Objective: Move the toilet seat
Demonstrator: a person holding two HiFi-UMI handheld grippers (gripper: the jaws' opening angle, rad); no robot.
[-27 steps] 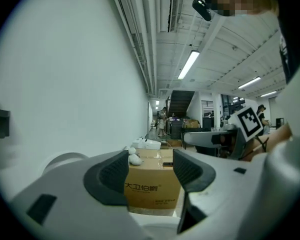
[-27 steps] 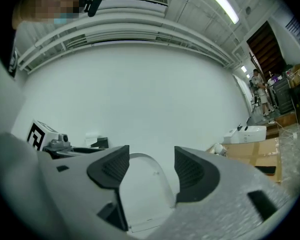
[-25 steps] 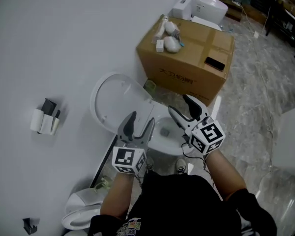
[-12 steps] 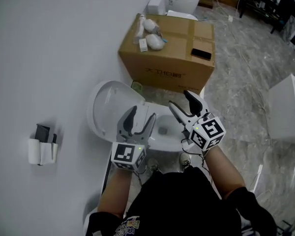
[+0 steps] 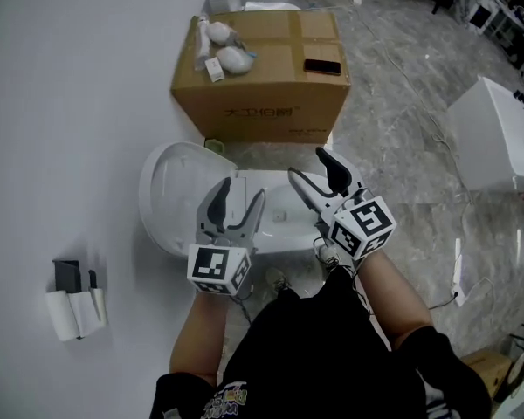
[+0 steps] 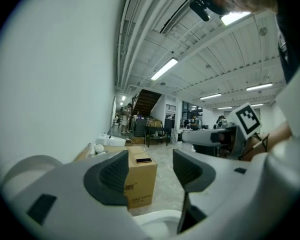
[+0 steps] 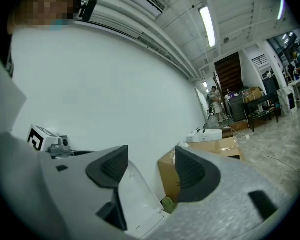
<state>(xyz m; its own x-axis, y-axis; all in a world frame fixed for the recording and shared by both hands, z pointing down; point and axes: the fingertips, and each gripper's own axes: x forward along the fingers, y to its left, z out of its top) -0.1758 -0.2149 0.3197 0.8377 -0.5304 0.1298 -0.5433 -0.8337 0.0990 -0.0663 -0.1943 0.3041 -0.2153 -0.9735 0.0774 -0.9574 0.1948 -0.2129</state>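
A white toilet (image 5: 284, 221) stands against the wall below me. Its seat and lid (image 5: 170, 195) are raised and lean back against the wall, also showing as a white panel, the seat and lid (image 7: 135, 201). My left gripper (image 5: 231, 201) hangs open above the bowl's left side, nothing between its jaws. My right gripper (image 5: 319, 175) is open over the bowl's right rim, empty too. In the left gripper view the bowl's rim (image 6: 160, 219) shows low between the jaws of my left gripper (image 6: 150, 171). My right gripper (image 7: 150, 166) points toward the raised lid.
A cardboard box (image 5: 262, 68) with white bags (image 5: 223, 55) and a black phone (image 5: 321, 66) on top stands beyond the toilet. A toilet-roll holder (image 5: 70, 299) hangs on the wall at left. A white cabinet (image 5: 498, 133) sits right; cables lie on the marble floor.
The head view has swung, so the toilet and box sit further left and lower. Both grippers stay open above the bowl, held in much the same pose.
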